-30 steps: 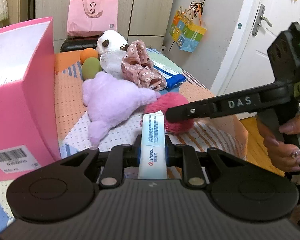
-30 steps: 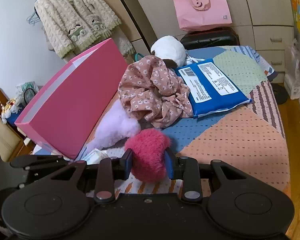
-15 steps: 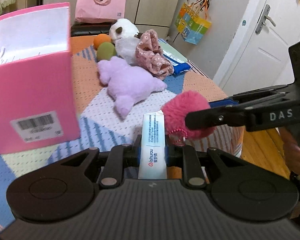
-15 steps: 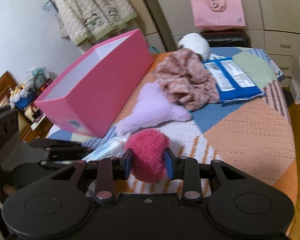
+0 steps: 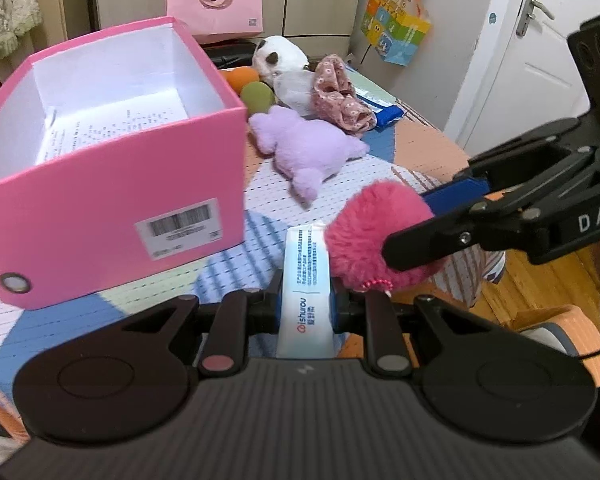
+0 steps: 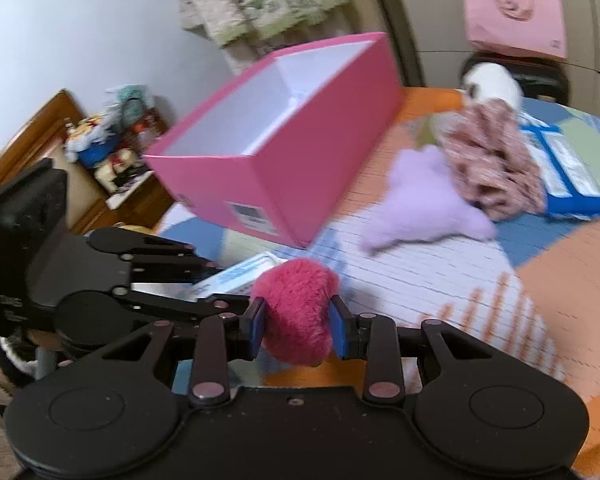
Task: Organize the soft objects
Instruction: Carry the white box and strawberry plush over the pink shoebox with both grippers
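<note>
I have both loads up off the bed (image 5: 364,172) and the job now is to carry them over the pink box (image 5: 112,184) and let them go inside it. My left hand-held gripper (image 5: 305,304) is clenched on a flat white and blue tissue pack (image 5: 306,276), which stands nearly upright between the pads; my right hand-held gripper (image 6: 298,326) is clamped on the fluffy pink pompom (image 6: 296,308), squeezing its fur in at both sides. The box sits on the bed ahead and to my left, open at the top, with only a printed paper sheet (image 5: 112,130) visible on its floor, so there looks to be plenty of room. To do this well I should bring each load clearly above the near rim before opening, since a release short of it would probably drop the thing down the outside wall. The two grippers are close together, the pompom almost touching the pack, so I would send the left one in first and keep the right a little behind, to avoid a knock. The pompom is light and may cling to the pads, so I would open wide and low. The purple plush (image 5: 306,152), the floral scrunchie (image 5: 342,100) and the white plush (image 5: 280,56) lie further up the bed, still waiting.
</note>
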Demonstrator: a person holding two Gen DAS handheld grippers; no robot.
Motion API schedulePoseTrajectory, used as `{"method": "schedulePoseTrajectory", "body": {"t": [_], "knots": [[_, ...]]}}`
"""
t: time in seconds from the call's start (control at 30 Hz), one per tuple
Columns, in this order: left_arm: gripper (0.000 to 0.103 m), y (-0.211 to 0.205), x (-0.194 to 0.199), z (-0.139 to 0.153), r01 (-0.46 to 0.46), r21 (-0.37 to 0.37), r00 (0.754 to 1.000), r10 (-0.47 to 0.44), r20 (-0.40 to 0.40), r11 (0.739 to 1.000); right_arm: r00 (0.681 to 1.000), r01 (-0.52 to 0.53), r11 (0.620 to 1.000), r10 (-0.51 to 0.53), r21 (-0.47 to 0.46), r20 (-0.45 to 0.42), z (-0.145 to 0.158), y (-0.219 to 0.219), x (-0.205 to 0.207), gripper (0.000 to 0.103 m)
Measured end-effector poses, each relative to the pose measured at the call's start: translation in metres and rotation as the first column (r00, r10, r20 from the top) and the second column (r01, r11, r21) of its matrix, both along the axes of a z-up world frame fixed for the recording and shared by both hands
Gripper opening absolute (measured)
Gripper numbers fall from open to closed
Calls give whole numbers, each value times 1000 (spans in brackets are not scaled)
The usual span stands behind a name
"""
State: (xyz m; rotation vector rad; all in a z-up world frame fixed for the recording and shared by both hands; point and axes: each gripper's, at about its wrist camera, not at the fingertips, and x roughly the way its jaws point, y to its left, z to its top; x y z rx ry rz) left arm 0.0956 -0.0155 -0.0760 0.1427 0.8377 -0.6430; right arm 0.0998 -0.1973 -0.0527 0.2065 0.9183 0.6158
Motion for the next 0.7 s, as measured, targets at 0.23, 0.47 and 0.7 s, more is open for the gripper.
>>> {"method": "schedulePoseTrajectory", "body": {"t": [0.23,0.47,0.7], "knots": [[19,39,0,32,-17,-44,1000,16,-7,999,996,-77,997,76,8,43,25,29,4,38],[19,62,1,73,-30,1,994,29,107,1000,986,-137,990,134,18,101,63,54,17,38],[19,76,30,95,-65,-20,979,68,193,998,966,-148,989,151,-31,210,94,73,39,38]]}}
